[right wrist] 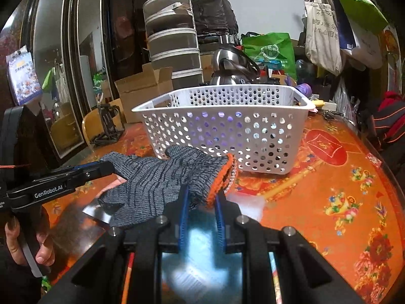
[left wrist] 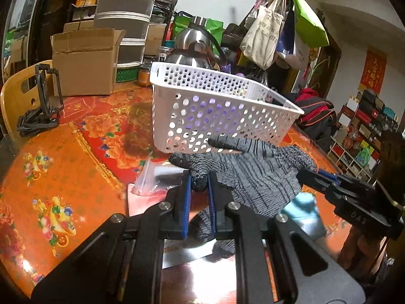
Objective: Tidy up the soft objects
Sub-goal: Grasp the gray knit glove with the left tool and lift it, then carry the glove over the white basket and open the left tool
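Left tongs [left wrist: 199, 177] clamped on grey glove [left wrist: 258, 174] finger, right tongs [right wrist: 202, 195] on cuff; glove above surface [left wrist: 76, 152], not yet in white basket [right wrist: 222, 126].

Taking the white perforated basket [right wrist: 222, 126] as the landmark: its top is open and nothing overhangs it, so entry from above is free. Its near wall stands directly ahead of both grippers, with the grey knit glove [right wrist: 164, 182] stretched between them just in front of that wall. Behind the basket, a steel kettle [right wrist: 227, 63], jars and bags crowd close (no way round the back). Left of it lie bare tablecloth [left wrist: 63, 157], then a black stand [left wrist: 43, 106] and a cardboard box [left wrist: 83, 63]. Right of it, the tablecloth is open to the table edge.
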